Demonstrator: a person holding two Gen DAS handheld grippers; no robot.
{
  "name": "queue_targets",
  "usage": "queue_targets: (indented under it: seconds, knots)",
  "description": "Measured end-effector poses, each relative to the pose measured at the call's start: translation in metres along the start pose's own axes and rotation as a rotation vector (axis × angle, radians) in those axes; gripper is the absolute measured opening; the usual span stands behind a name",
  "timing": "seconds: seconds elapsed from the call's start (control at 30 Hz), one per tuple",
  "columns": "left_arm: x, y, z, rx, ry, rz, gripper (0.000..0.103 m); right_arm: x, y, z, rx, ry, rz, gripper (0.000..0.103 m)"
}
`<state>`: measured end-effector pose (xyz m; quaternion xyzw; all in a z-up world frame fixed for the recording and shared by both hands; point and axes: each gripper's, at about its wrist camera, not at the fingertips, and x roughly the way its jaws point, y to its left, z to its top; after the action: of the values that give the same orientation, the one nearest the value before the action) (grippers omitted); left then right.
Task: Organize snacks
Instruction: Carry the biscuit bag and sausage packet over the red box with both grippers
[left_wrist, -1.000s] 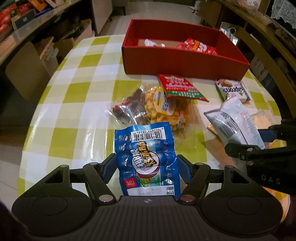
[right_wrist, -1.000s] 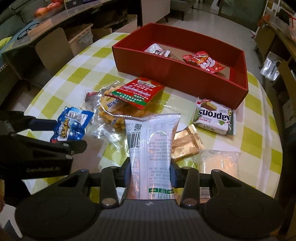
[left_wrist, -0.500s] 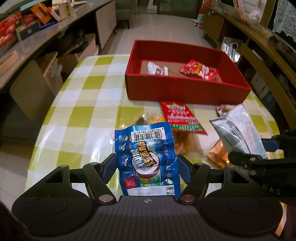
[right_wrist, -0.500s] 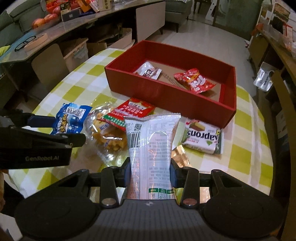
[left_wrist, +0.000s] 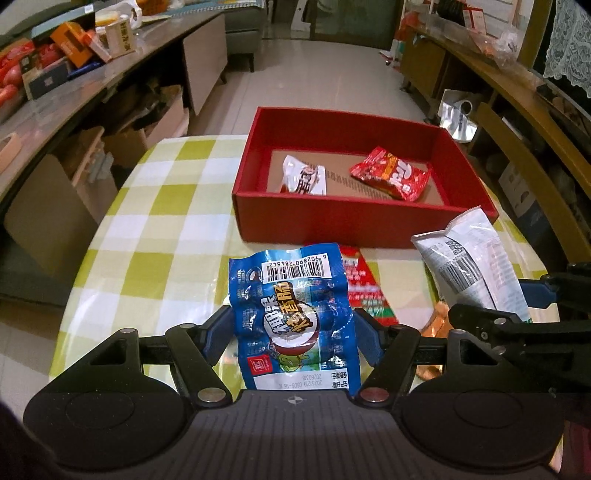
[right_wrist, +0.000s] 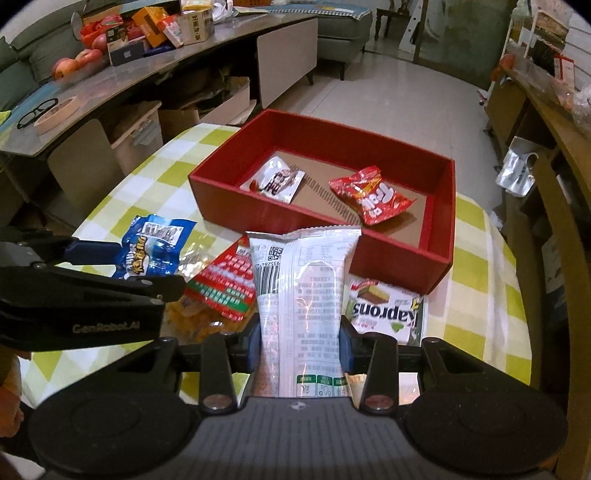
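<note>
While the left gripper (left_wrist: 293, 332) pinches a blue sausage packet (left_wrist: 293, 317) between its pads, the right gripper (right_wrist: 299, 343) clamps a white snack bag (right_wrist: 301, 302) — both off the checked tablecloth (left_wrist: 155, 229). At twelve o'clock sits the red box (right_wrist: 437, 236) — two packets inside.

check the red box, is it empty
No, the red box already holds a white packet and a red packet.

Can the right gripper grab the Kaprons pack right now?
Probably not yet. The right gripper is shut on the white packet, so its jaws are full. The Kaprons pack lies uncovered on the table beside the red box.
</note>
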<state>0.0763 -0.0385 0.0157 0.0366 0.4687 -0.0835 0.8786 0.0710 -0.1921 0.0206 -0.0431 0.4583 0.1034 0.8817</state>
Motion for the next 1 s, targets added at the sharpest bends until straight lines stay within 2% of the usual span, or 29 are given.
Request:
queue_targets:
  seconds: [0.6,1.0]
  knots:
    - [0.024,-0.009,0.046,-0.014,-0.022,-0.001,0.075,0.016,-0.017,0.036,0.022,-0.009,-0.023,0.048]
    - [0.045,-0.015,0.079,-0.02,-0.037,0.003,0.075,0.04,-0.046,0.073,0.084,-0.024,-0.055,0.048]
